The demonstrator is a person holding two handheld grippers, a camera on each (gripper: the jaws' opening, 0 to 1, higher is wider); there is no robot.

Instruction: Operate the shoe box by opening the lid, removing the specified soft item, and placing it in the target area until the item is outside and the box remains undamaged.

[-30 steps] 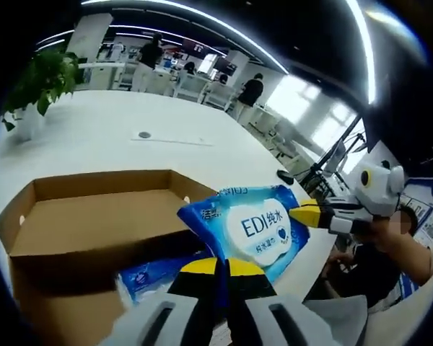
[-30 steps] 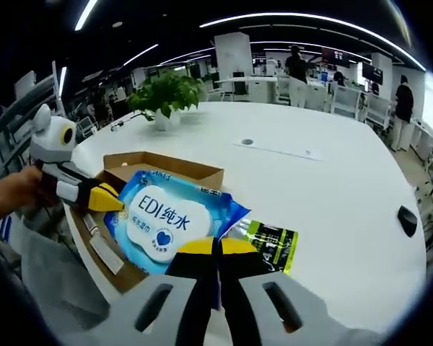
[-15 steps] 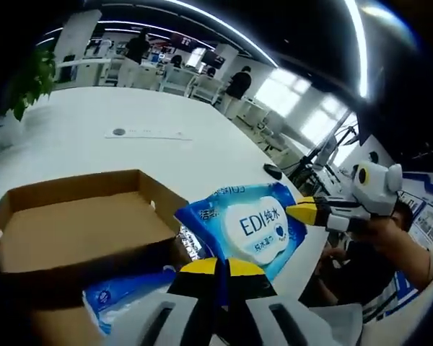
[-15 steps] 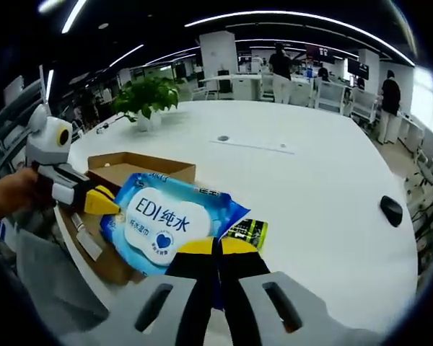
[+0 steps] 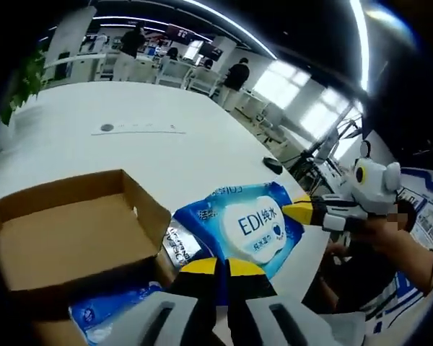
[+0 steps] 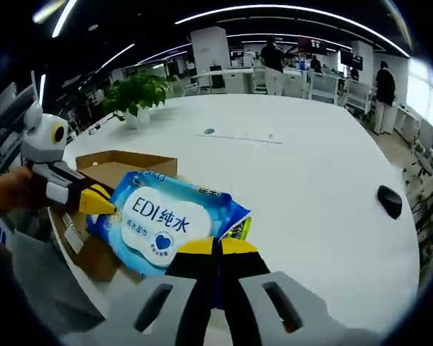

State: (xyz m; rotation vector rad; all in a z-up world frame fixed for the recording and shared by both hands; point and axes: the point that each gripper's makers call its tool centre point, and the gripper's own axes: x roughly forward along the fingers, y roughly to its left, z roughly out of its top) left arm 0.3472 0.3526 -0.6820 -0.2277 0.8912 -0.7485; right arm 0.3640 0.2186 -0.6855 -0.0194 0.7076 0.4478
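Box (image 5: 72,231) sits open at left of the left gripper view, brown cardboard, flaps up, on the white table (image 5: 130,151). Second blue pack (image 5: 112,321) lies low in front of it, and a dark foil packet (image 5: 179,245) lies just beside its right wall. Wipes pack (image 5: 245,231), blue with a white label, is held up above the table, outside the box. Left gripper (image 5: 218,268) has its yellow-tipped jaws closed together on the pack's near edge. Right gripper (image 5: 307,213) comes in from the right and pinches the opposite edge, a hand (image 5: 379,231) behind it.

Right gripper view: left gripper (image 6: 101,203) at left on the pack's (image 6: 162,223) side edge, box (image 6: 112,169) behind it, potted plant (image 6: 133,97) further back. Right gripper (image 6: 216,249) jaws clamped shut on the pack's near edge. Black mouse (image 6: 390,202) far right on the table (image 6: 310,166).
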